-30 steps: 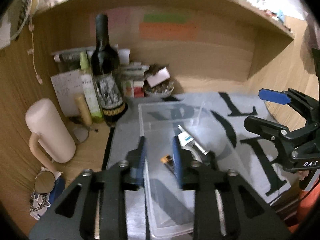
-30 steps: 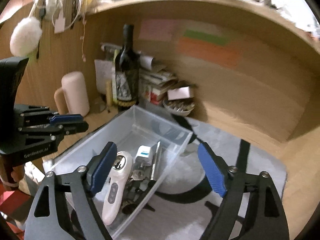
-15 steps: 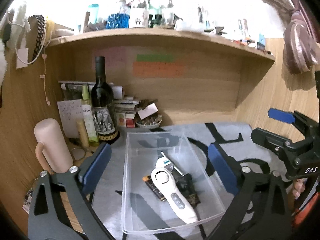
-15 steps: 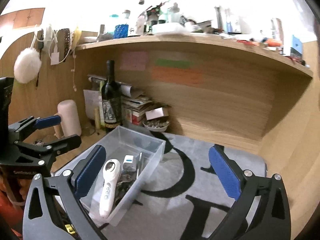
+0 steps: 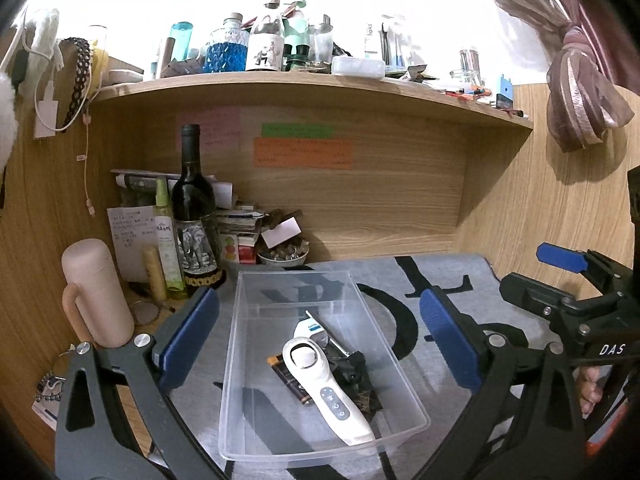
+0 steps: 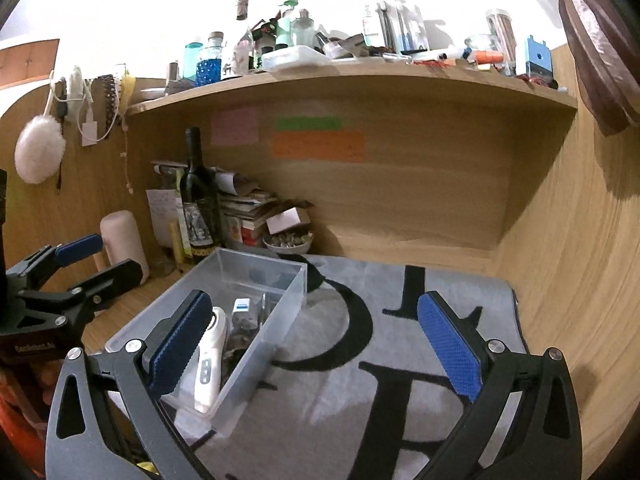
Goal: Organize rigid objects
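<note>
One clear bin (image 5: pixel 256 420), one white handheld device (image 5: pixel 328 388), two tongs spread

The white handheld device (image 6: pixel 210 354) in the clear bin (image 6: pixel 256 364) is half covered by a blue pad (image 6: pixel 180 344) in the right wrist view. Under it lies a dark jumble (image 5: pixel 354 376) I can't make out. The writing on the orange note (image 5: pixel 304 153) is too small to read, and on the right side it blurs to a plain patch. The right gripper's (image 5: pixel 560 276) body runs off the frame edge. The clutter on the shelf top (image 5: pixel 312 76) washes into glare.
</note>
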The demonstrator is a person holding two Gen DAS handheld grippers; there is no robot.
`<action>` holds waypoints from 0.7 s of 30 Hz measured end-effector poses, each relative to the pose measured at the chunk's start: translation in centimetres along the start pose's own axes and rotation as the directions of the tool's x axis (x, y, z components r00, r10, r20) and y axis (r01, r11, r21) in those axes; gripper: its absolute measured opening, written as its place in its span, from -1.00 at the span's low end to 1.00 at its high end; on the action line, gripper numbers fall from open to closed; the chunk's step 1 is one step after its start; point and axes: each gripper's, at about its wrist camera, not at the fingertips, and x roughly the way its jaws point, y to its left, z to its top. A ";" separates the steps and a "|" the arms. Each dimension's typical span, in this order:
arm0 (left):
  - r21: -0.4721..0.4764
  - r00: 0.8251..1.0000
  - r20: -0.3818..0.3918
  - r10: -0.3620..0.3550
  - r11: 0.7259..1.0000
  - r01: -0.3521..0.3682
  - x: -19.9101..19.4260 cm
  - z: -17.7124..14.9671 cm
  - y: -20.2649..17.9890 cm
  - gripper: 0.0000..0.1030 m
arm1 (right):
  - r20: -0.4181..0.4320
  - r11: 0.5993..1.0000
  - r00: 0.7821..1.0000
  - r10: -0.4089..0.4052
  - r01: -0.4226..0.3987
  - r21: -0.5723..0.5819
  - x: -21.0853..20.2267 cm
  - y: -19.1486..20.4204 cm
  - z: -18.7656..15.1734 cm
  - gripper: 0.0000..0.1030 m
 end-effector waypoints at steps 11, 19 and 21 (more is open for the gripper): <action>-0.007 1.000 -0.003 -0.007 1.000 0.007 0.2 -0.1 0.1 0.98 | -0.007 1.000 1.000 -0.003 0.004 0.017 0.1 -0.2 -0.1 1.00; -0.008 1.000 -0.004 -0.007 1.000 0.007 0.2 -0.1 0.2 0.98 | -0.013 1.000 1.000 0.004 -0.004 0.015 0.3 0.1 -0.2 1.00; -0.008 1.000 -0.004 -0.007 1.000 0.007 0.2 -0.1 0.2 0.98 | -0.016 1.000 1.000 0.005 -0.004 0.016 0.3 0.1 -0.2 1.00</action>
